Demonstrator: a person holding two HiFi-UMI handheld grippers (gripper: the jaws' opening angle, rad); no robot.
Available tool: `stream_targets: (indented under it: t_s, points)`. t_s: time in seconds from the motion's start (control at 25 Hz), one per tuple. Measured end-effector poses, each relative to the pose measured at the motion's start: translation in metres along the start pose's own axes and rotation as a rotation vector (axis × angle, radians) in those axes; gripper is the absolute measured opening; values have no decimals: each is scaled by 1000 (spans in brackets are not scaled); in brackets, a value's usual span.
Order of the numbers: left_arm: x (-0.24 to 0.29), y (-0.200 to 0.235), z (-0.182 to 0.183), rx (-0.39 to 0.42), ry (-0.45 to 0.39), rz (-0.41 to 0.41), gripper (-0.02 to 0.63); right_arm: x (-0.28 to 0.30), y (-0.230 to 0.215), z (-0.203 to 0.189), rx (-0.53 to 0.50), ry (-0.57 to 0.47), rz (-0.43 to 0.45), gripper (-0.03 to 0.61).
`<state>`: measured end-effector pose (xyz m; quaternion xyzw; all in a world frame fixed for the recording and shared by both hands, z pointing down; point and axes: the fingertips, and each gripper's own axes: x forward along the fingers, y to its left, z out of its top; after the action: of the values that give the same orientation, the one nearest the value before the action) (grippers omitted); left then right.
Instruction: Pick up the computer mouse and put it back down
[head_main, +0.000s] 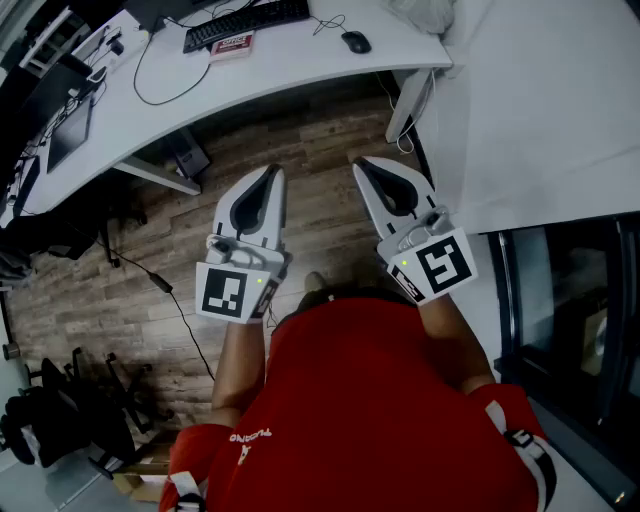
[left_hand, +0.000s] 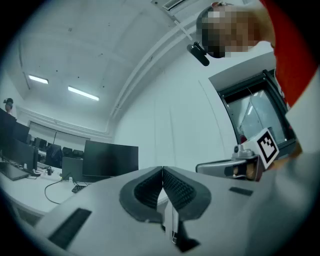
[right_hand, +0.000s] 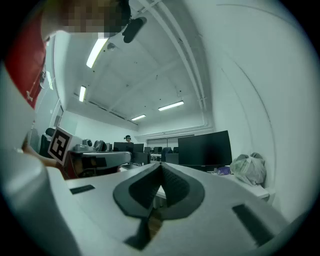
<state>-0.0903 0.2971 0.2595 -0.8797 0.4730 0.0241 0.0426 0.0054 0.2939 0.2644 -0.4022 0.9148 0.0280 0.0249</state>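
Note:
A black computer mouse (head_main: 355, 41) lies on the white desk (head_main: 300, 55) at the top of the head view, to the right of a black keyboard (head_main: 246, 24). My left gripper (head_main: 272, 173) and right gripper (head_main: 362, 165) are held level over the wooden floor, well short of the desk and apart from the mouse. Both are shut with nothing between the jaws. In the left gripper view the left gripper (left_hand: 162, 172) has its pads pressed together; the right gripper (right_hand: 160, 167) looks the same in the right gripper view.
A white wall or panel (head_main: 540, 100) stands to the right of the desk. A desk leg (head_main: 405, 105) and cables hang below the desk edge. Black office chairs (head_main: 60, 420) sit at lower left. Dark monitors (right_hand: 205, 147) stand on desks in the room.

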Motion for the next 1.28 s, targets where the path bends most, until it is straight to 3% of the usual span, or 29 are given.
stream_targets:
  t_s: [0.24, 0.36, 0.8, 1.04, 1.28]
  points:
    - [17, -5, 0, 4, 4, 1, 11, -1, -13, 0, 21, -9, 11, 3]
    - [31, -11, 11, 2, -36, 22, 9, -6, -26, -3, 26, 0, 7, 4]
    - [92, -40, 8, 5, -55, 51, 9, -24, -104, -19, 46, 8, 4, 4]
    - [115, -20, -10, 22, 1, 83, 9, -3, -129, -26, 31, 8, -3, 5]
    - [152, 25, -27, 3, -13, 73, 9, 45, -156, -40, -1, 33, -28, 5]
